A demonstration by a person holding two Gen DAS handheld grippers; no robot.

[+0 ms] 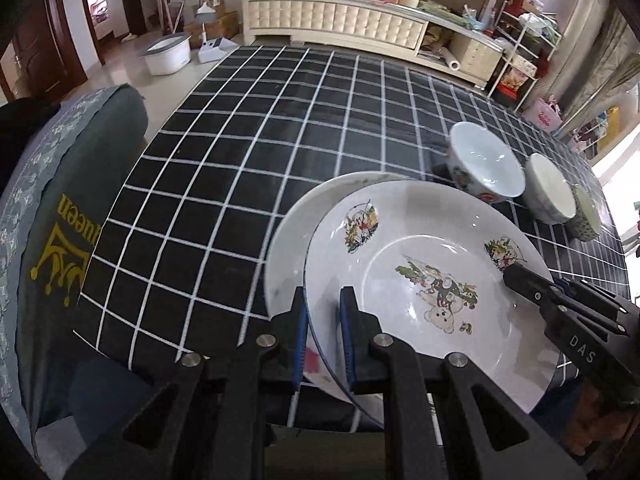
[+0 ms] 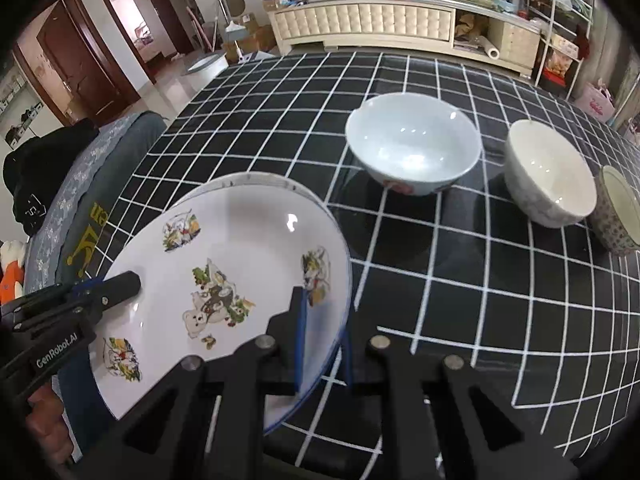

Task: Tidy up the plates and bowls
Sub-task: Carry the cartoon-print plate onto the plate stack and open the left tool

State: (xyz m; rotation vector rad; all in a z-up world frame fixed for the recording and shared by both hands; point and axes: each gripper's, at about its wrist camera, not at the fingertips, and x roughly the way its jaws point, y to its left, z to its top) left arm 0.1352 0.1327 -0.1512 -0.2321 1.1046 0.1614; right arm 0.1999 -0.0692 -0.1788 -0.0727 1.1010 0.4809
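Observation:
A white plate with cartoon bear prints [image 1: 424, 272] is held over a second plain white plate [image 1: 288, 240] on the black checked table. My left gripper [image 1: 324, 312] is shut on the printed plate's left rim. My right gripper [image 2: 324, 320] is shut on the same plate [image 2: 224, 276] at its right rim; its finger [image 1: 520, 276] shows in the left wrist view. The lower plate's edge [image 2: 248, 180] peeks out behind. Three bowls stand to the right: a pale blue one [image 2: 412, 144], a white one [image 2: 548, 172] and a patterned one [image 2: 618, 208].
The table [image 2: 440, 280] has a black cloth with a white grid. A grey cushioned seat [image 1: 60, 208] stands at its left edge. A cluttered cream cabinet [image 2: 372, 20] lies behind the table, and a white tub [image 1: 166, 54] is on the floor.

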